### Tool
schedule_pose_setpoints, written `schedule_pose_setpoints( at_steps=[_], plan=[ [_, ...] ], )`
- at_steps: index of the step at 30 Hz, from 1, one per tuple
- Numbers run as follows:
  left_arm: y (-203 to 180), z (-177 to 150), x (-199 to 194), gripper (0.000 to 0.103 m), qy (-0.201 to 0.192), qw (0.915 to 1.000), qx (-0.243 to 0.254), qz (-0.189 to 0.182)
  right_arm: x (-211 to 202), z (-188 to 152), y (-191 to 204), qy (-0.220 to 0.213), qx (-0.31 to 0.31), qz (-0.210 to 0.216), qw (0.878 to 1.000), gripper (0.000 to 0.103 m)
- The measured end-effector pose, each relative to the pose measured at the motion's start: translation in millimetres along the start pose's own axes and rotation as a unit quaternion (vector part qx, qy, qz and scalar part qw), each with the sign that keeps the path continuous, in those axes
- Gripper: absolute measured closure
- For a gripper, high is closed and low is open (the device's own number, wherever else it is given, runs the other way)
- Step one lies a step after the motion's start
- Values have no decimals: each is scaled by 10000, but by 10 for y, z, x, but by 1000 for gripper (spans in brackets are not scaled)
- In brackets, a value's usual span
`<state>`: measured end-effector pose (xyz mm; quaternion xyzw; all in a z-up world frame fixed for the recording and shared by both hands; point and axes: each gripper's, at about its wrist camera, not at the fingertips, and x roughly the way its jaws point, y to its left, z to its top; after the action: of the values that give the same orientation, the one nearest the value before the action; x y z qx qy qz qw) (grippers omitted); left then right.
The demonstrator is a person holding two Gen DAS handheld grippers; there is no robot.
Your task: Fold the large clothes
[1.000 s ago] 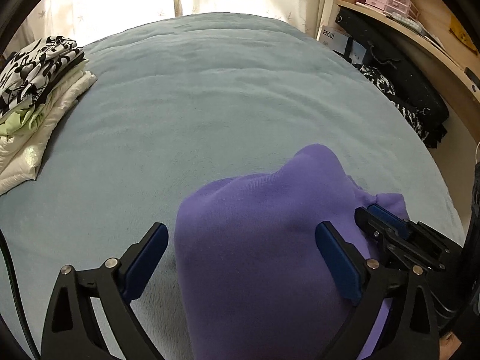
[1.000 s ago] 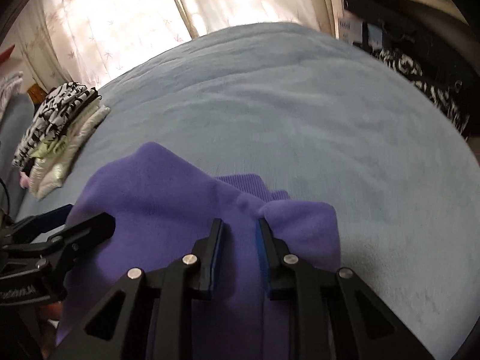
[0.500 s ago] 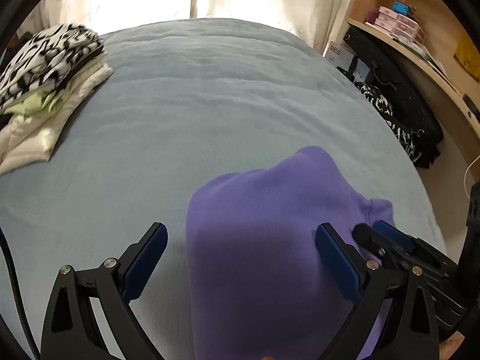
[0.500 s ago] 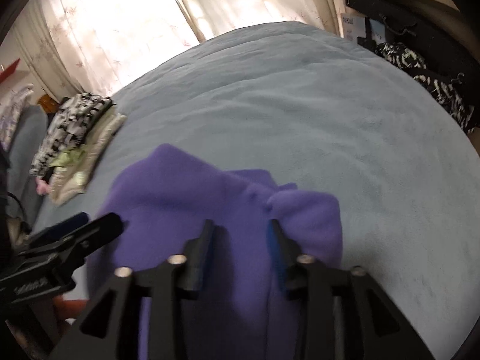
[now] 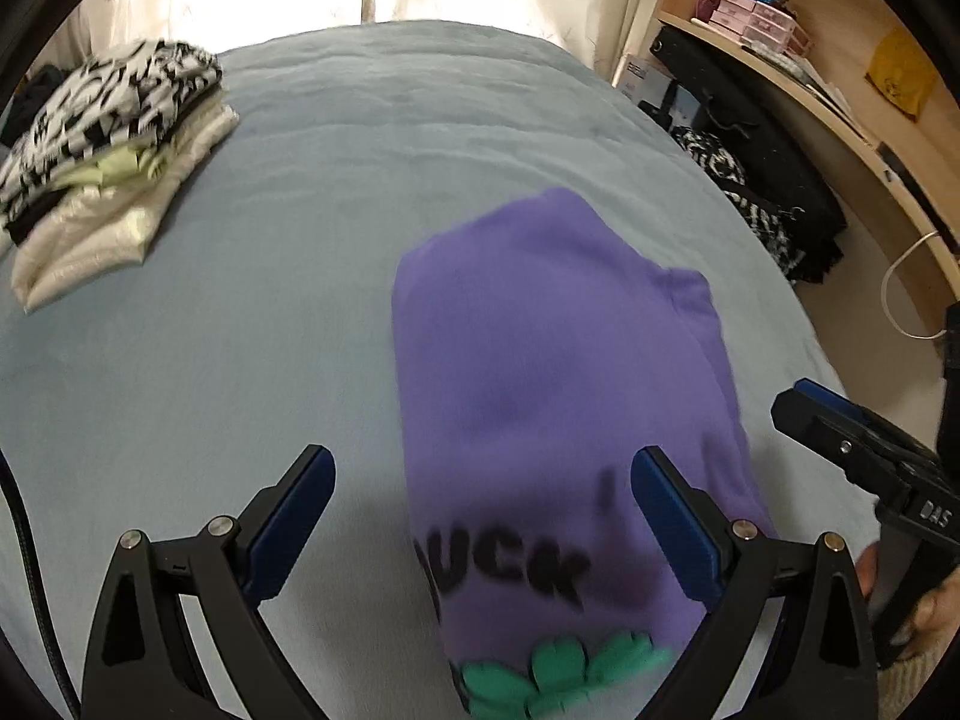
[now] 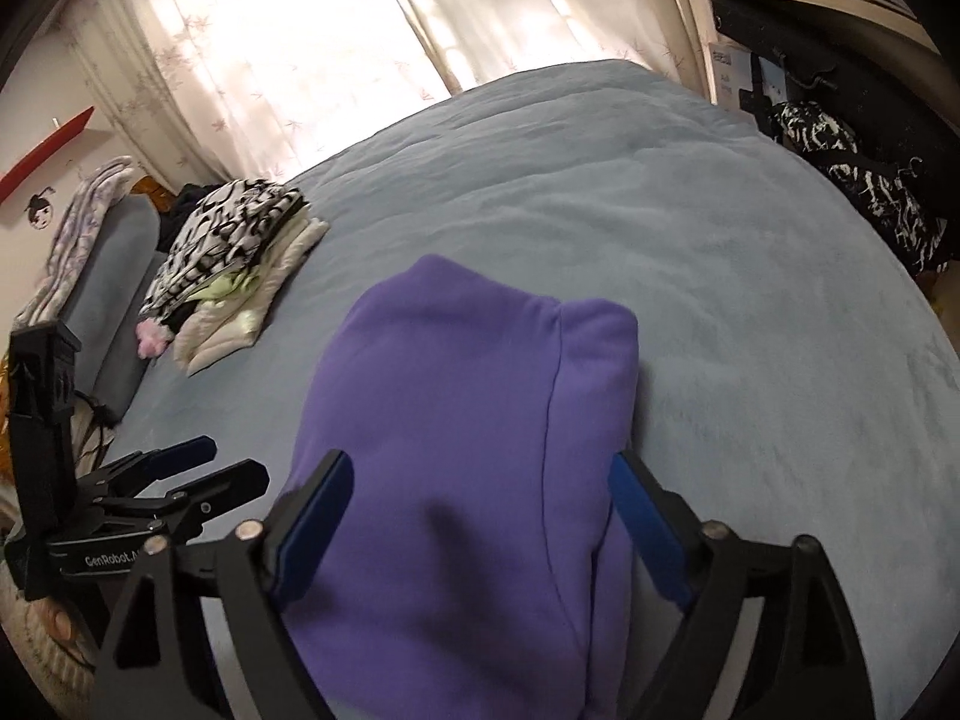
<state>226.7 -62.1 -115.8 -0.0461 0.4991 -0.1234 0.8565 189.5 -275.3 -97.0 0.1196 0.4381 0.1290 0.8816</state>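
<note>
A purple sweatshirt lies folded on the blue bed cover, with black lettering and a green print at its near end. My left gripper hangs open above its near left part and touches no fabric. In the right wrist view the sweatshirt fills the middle. My right gripper is opening its jaws wide; the fabric lies below and between them, and the pads do not press on it. Each gripper shows at the edge of the other's view: the right gripper and the left gripper.
A stack of folded clothes, black-and-white on top, sits at the bed's far left, also the stack. Black bags and patterned cloth crowd the right edge under a wooden shelf. A grey cushion lies left.
The right gripper let go of the purple fabric and spread wide. Both grippers drew back and up from the sweatshirt, so its lettering and green print came into the left view.
</note>
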Motion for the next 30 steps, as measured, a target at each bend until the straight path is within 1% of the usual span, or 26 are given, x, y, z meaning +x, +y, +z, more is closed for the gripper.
schedule_pose_setpoints(
  at_steps=[4, 7, 10, 13, 15, 18, 20, 23, 26, 30],
  plan=[
    [72, -125, -27, 4, 198, 9990, -237, -336, -39, -97, -72, 112, 19, -105, 9999, 13],
    [153, -199, 48, 4, 372, 9954, -455, -752, 5, -150, -149, 249, 94, -88, 9996, 13],
    [269, -268, 213, 4, 702, 9877, -799, -1149, 91, -204, -236, 433, 215, -53, 9988, 13],
    [360, -326, 396, 4, 986, 9793, -1033, -1436, 235, -254, -351, 683, 432, 79, 9967, 13],
    [385, -350, 496, 4, 1114, 9755, -1112, -1537, 346, -281, -443, 866, 597, 136, 9944, 13],
    [371, -377, 588, 4, 1190, 9710, -1135, -1734, 498, -308, -560, 1112, 744, 80, 9910, 13],
    [346, -385, 603, 3, 1181, 9721, -1074, -1721, 554, -335, -589, 1191, 775, 92, 9898, 13],
    [310, -380, 631, 1, 1176, 9735, -985, -1699, 617, -357, -616, 1303, 825, 222, 9878, 13],
    [290, -379, 660, 0, 1200, 9731, -955, -1718, 662, -379, -652, 1390, 917, 360, 9854, 13],
    [315, -386, 707, 0, 1220, 9714, -931, -1814, 710, -400, -701, 1527, 1070, 672, 9802, 13]
  ],
)
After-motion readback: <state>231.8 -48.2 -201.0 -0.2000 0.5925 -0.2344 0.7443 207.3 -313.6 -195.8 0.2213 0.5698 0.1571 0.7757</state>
